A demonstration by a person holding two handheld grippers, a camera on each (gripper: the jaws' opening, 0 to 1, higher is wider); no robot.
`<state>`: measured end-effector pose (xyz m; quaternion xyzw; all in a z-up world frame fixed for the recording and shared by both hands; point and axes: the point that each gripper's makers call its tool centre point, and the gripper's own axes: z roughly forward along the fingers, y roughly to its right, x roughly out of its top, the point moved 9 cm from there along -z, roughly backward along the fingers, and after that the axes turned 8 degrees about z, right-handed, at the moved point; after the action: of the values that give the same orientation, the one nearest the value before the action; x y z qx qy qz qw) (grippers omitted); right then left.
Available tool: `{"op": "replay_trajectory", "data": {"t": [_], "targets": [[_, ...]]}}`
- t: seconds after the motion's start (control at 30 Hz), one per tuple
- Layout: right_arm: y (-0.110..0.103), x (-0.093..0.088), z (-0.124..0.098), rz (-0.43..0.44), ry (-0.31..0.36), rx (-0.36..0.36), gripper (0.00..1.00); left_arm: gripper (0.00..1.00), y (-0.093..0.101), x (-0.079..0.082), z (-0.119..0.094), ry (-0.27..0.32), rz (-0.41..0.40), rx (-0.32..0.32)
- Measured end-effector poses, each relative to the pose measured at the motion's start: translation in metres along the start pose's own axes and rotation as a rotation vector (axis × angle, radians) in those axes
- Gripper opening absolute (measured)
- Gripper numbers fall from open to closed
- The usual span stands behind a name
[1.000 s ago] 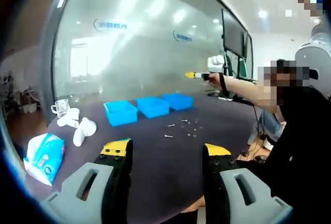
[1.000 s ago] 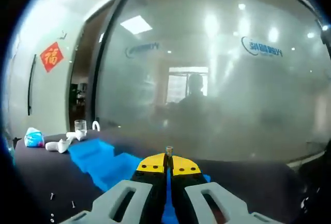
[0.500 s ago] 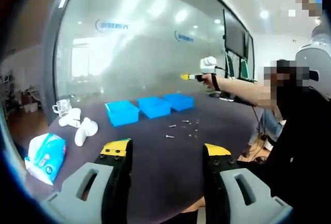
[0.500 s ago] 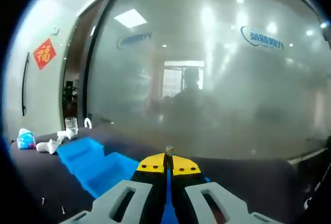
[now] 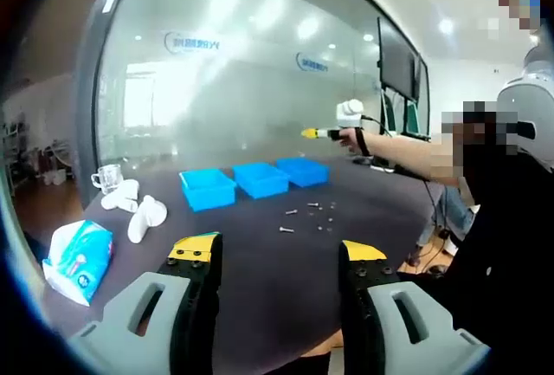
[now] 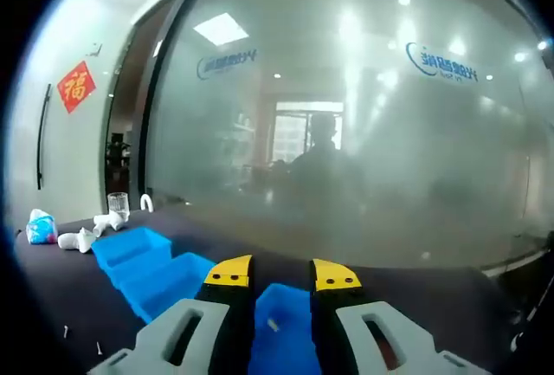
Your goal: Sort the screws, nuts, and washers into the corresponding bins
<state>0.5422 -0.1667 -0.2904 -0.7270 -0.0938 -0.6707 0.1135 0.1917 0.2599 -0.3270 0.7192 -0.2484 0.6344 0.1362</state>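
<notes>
Right gripper (image 6: 282,273) stood apart above the nearest bin (image 6: 281,332), left gripper (image 5: 275,249) apart; ahead lay the screws (image 5: 309,216): judged light, stiff, slippery, best pinched mid-shank.

Bare bench (image 5: 260,262) lies open before the left gripper (image 5: 275,252), with bins (image 5: 254,179) along the glass wall (image 5: 242,89) behind.

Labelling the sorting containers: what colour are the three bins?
Bright blue bins, clearest in the left gripper view.
</notes>
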Motion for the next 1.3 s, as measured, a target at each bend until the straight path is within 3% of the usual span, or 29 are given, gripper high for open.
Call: {"op": "replay_trajectory", "data": {"t": [0.27, 0.47, 0.63, 0.8, 1.0, 1.3], "targets": [[-0.002, -0.002, -0.007, 0.004, 0.009, 0.008, 0.28, 0.53, -0.001, 0.001, -0.002, 0.002, 0.000, 0.009], [-0.008, -0.004, -0.024, -0.013, 0.019, 0.032, 0.28, 0.53, -0.004, 0.001, -0.003, 0.010, -0.010, 0.025], [-0.020, -0.006, -0.044, -0.025, 0.042, 0.104, 0.29, 0.53, -0.006, -0.001, -0.003, 0.016, -0.017, 0.035], [-0.033, -0.005, -0.077, -0.015, 0.048, 0.168, 0.30, 0.53, -0.006, -0.002, 0.000, 0.022, -0.019, 0.036], [-0.052, -0.005, -0.133, -0.004, 0.077, 0.242, 0.31, 0.53, -0.006, -0.001, 0.005, 0.035, -0.012, 0.046], [-0.050, -0.020, -0.202, 0.008, 0.083, 0.332, 0.31, 0.53, -0.003, 0.000, 0.007, 0.031, -0.004, 0.031]]}}
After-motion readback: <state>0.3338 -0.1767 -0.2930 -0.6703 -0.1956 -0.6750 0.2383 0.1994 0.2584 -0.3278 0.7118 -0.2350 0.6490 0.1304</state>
